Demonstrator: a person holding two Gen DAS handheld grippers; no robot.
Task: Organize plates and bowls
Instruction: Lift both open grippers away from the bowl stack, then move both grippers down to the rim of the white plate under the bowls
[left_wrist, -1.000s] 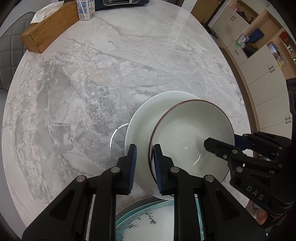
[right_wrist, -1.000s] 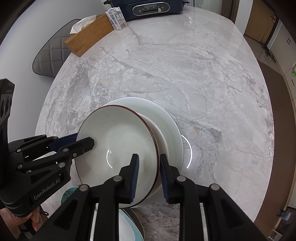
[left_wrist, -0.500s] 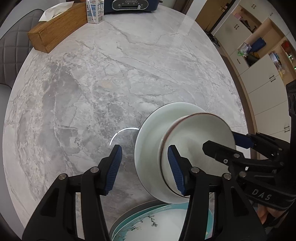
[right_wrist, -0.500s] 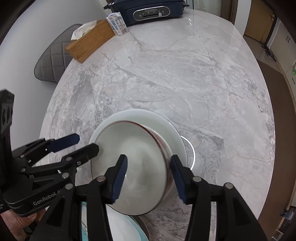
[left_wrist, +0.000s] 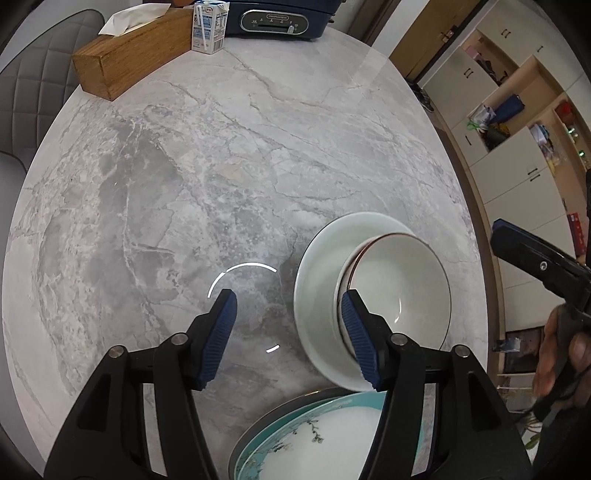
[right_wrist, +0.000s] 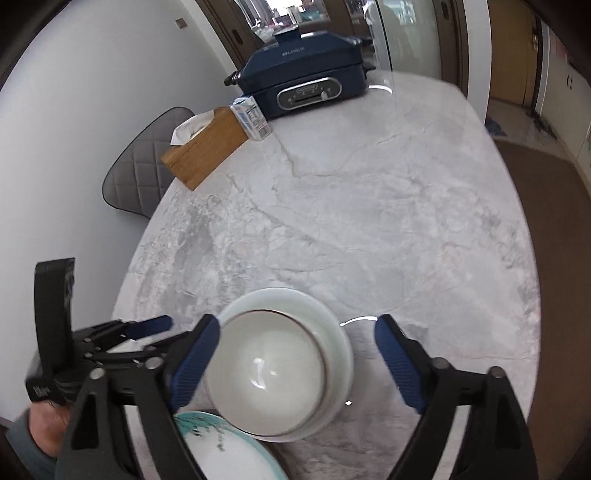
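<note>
Letting go now, with left gripper (left_wrist: 288, 328) and right gripper (right_wrist: 297, 363) both opening and holding nothing, brown-rimmed bowl (left_wrist: 397, 295) sitting in white bowl (left_wrist: 321, 277) just ahead, teal plate (left_wrist: 314, 443) below probably next

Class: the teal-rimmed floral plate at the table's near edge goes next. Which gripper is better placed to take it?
Likely the left gripper: the floral plate lies just below its opening fingers, nothing between them. The right gripper, also opening, straddles the stacked bowl.
</note>
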